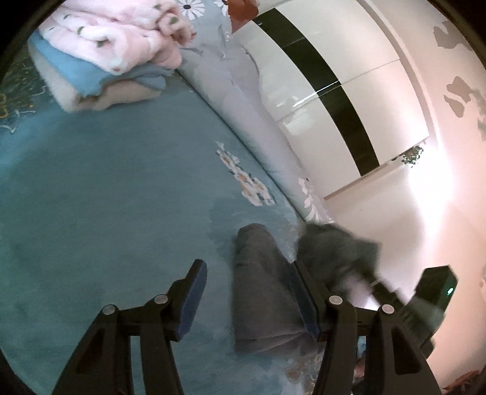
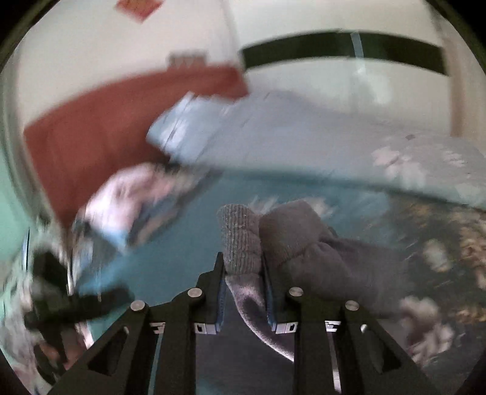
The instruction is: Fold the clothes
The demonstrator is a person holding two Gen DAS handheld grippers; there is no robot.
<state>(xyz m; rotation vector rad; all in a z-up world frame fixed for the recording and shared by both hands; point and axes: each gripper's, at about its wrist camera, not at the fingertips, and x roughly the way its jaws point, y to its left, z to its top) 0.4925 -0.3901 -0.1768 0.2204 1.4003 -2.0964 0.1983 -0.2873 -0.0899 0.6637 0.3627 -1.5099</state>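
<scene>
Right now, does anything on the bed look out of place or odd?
Nothing is spilled or damaged. The grey garment is bunched up rather than flat, with the right gripper shut on its ribbed cuff. The left gripper is open over the bed. The right view is badly blurred.

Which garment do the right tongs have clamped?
The grey knit garment, pinched between the right tongs; the pink floral one lies folded on the stack, untouched.

readable text: none in either view
red paper (image 2: 138, 7) on wall, top left of right wrist view: too blurred to tell any characters
gold pattern (image 1: 9, 100) on bedspread, far left edge of left wrist view: ornament, not legible as letters
labels/brands/numbers: none legible
</scene>
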